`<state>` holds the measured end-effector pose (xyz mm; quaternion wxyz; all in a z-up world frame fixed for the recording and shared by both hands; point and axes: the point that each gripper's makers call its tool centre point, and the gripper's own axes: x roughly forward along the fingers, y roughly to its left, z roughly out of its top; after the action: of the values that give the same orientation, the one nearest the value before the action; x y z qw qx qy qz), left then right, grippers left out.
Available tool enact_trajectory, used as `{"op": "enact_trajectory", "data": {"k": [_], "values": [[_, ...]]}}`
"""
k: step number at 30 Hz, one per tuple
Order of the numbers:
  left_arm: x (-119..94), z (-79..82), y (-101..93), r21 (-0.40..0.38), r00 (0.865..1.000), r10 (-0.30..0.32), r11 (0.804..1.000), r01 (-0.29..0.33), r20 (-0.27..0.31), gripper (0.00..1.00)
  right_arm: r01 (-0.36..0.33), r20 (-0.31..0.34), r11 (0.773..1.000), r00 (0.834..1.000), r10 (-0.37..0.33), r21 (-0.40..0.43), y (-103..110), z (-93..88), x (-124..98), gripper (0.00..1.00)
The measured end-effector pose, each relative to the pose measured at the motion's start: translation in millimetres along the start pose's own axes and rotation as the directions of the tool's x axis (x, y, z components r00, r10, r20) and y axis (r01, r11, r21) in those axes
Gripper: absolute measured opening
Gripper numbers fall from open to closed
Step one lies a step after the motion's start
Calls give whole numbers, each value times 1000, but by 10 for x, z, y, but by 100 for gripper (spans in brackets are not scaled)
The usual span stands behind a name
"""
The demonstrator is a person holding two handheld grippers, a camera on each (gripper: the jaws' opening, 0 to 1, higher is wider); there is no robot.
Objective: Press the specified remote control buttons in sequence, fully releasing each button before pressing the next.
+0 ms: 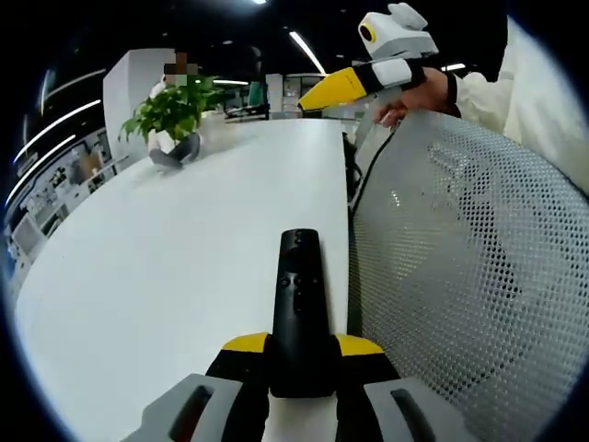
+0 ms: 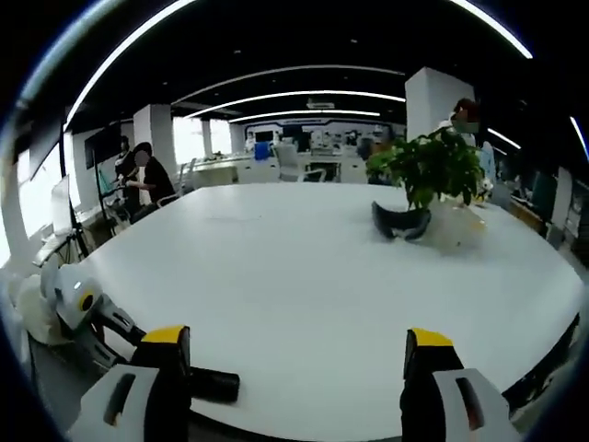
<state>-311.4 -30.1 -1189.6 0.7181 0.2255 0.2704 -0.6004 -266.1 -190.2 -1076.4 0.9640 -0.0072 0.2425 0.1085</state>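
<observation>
- The left hand-held gripper is clamped on the black remote control, holding it over the white bench.
- The right hand-held gripper hovers, jaws apart and empty; no button is pressed yet, so it likely must approach the remote's buttons.

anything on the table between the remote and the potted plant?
Nothing. In the left gripper view, only bare white table lies between the remote, clamped in the left hand-held gripper, and the potted plant.

Open office with long ceiling light strips and a broad white table. Potted plant near its far edge, mesh chair back alongside. Possibly desks beyond.
</observation>
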Motion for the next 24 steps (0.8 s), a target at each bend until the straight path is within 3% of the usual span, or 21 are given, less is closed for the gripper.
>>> {"op": "enact_trajectory", "data": {"k": [9,16,24], "values": [[6,2,-2,2,1000,-3,1000,3,4,25,23,16,999,1000,-22,-37,63,-18,86,97],[5,5,-3,2,1000,-4,1000,4,1,25,54,-43,993,997,-59,-103,14,-153,144,87],[10,6,8,26,999,-29,999,29,-18,25,22,-83,993,996,-32,-116,50,-234,171,86]]}}
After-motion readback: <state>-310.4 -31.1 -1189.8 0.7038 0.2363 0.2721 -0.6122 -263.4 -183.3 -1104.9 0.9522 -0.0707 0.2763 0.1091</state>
